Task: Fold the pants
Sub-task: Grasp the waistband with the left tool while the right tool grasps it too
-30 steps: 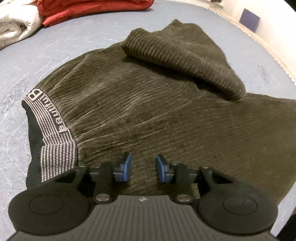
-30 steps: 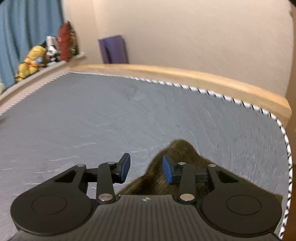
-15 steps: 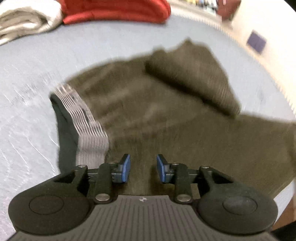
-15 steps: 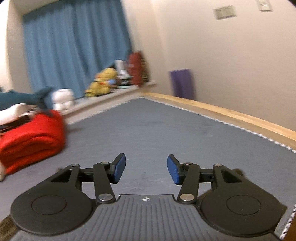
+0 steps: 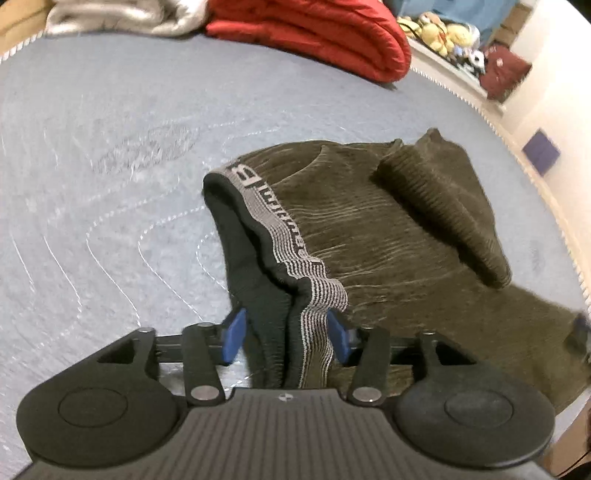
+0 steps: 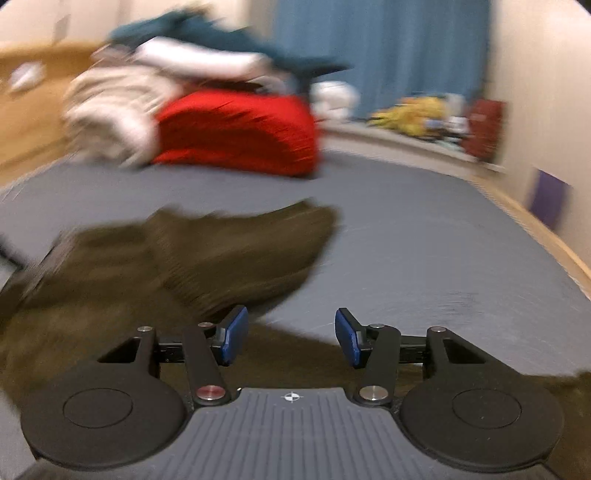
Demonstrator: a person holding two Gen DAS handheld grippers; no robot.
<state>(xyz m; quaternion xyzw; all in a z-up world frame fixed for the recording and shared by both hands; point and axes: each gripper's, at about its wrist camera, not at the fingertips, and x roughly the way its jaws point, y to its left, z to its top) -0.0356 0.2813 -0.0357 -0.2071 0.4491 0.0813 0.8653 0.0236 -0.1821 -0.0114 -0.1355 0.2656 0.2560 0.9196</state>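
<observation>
Dark olive corduroy pants (image 5: 388, 236) lie on a grey mattress (image 5: 110, 155), one leg end folded back on top (image 5: 443, 206). The grey striped waistband (image 5: 280, 229) with black lining runs toward me. My left gripper (image 5: 284, 334) is open, its blue pads on either side of the waistband's near corner. In the right wrist view the pants (image 6: 166, 254) are blurred. My right gripper (image 6: 291, 338) is open and empty, just above the pants' edge.
A folded red blanket (image 5: 317, 33) and pale bedding (image 5: 122, 14) lie at the far side of the mattress. Stuffed toys (image 5: 443, 29) sit on a ledge by a blue curtain (image 6: 380, 55). A wooden bed rim (image 6: 546, 236) runs along the right.
My left gripper has moved left to the waistband corner and opened wider around it. My right gripper has swung round from the wall to face the pants and bedding.
</observation>
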